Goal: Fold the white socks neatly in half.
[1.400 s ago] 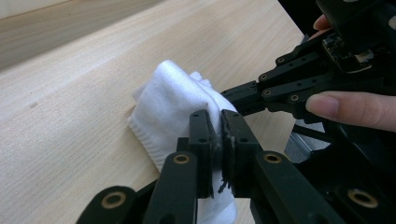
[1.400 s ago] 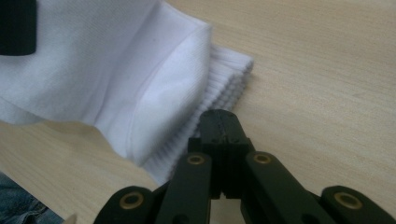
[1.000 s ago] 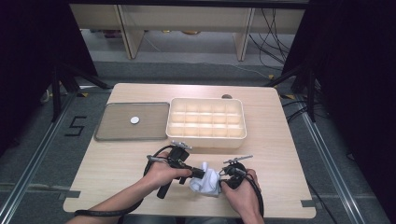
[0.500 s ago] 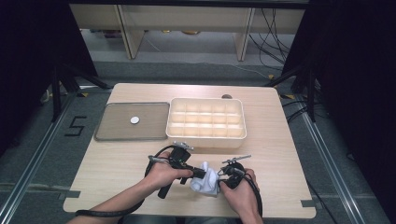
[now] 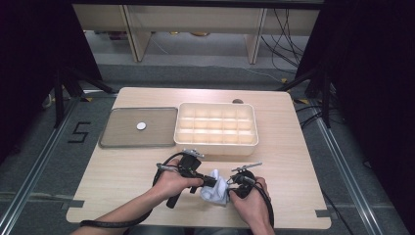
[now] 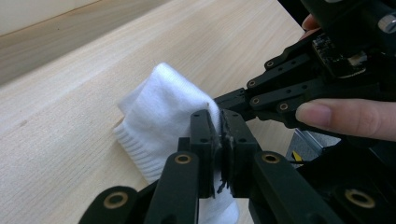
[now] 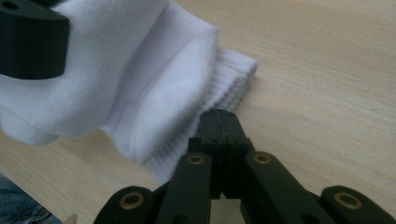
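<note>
A white sock (image 5: 215,191) lies bunched on the wooden table near its front edge, between the two hands. My left gripper (image 5: 210,180) comes in from the left and is shut on a raised fold of the sock (image 6: 159,116), with fabric pinched at its tips (image 6: 219,122). My right gripper (image 5: 231,182) comes in from the right. Its jaws are pressed together (image 7: 219,116), with their tip against the sock's ribbed cuff (image 7: 229,79); I see no fabric between them. In the left gripper view the right gripper (image 6: 223,100) meets the sock just beyond my own tips.
A cream box (image 5: 215,105) with several empty compartments stands at the table's middle back. Left of it lies a grey tray (image 5: 117,139) holding a small white disc (image 5: 141,126). The table's front edge runs just below the hands.
</note>
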`<state>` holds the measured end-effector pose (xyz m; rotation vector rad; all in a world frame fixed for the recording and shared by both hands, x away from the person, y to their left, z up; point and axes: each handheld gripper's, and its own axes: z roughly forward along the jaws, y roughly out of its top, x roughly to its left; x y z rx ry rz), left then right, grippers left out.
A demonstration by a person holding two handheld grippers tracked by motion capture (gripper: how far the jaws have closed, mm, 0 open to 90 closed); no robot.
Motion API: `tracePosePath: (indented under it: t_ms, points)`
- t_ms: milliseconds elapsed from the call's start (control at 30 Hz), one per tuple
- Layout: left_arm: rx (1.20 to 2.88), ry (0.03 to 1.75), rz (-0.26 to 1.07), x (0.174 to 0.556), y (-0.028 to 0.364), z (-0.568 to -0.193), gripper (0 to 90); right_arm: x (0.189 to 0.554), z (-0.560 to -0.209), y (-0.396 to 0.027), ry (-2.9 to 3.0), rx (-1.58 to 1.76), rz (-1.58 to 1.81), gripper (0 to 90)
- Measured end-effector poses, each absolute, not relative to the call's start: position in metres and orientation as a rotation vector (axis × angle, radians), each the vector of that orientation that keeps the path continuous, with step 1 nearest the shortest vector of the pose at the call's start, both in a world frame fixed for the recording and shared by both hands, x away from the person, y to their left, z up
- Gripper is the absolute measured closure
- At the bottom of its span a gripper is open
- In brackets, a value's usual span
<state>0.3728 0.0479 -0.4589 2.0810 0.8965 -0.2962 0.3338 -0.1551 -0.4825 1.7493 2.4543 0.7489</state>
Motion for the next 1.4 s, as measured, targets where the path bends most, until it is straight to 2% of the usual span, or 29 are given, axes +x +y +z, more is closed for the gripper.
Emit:
tracePosePath:
  t_ms: [267,333,633,700,1400]
  points:
    - [2.078,0.904,-0.279,0.371,0.044,-0.46,83.4,0.335,-0.481,-0.15,2.427,1.83,0.711,90.0]
    - [2.067,0.907,-0.279,0.371,0.043,-0.46,83.4,0.335,-0.483,-0.154,2.468,1.723,0.749,90.0]
    - [2.09,0.901,-0.288,0.372,0.044,-0.459,83.4,0.334,-0.483,-0.152,2.479,1.704,0.755,90.0]
    - [2.088,0.897,-0.29,0.372,0.043,-0.459,83.4,0.333,-0.481,-0.149,2.458,1.782,0.717,90.0]
    - [2.093,0.889,-0.285,0.37,0.039,-0.46,83.3,0.334,-0.483,-0.145,2.467,1.769,0.705,90.0]
